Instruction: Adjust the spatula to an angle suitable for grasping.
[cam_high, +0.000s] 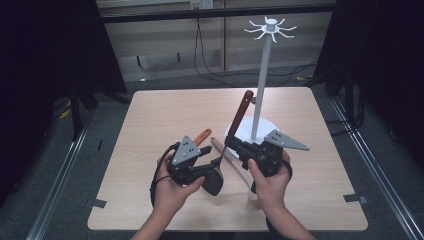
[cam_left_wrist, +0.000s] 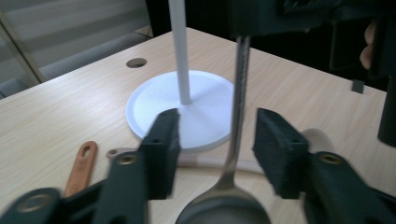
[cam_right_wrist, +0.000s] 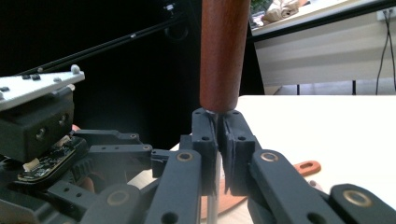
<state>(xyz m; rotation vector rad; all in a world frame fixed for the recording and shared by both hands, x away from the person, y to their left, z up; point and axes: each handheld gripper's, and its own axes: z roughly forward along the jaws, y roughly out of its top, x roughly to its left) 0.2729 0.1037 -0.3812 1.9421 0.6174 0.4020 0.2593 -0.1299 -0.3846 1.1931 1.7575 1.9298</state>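
Three utensils (cam_high: 239, 116), one stand (cam_high: 262, 75)

The high view is evenly lit from overhead: the wooden table (cam_high: 150, 120) is bright and matte without glare, while both side margins fall into near black. Shadows under the hands are short and soft. Detail is coarse and slightly soft throughout. In the left gripper view, the near black foam pads (cam_left_wrist: 164, 140) and the ladle bowl (cam_left_wrist: 224, 212) at the bottom edge are blurred, the white stand base (cam_left_wrist: 154, 105) sharper. The right gripper view has a black left half and washed-out highlights on the tabletop at right.
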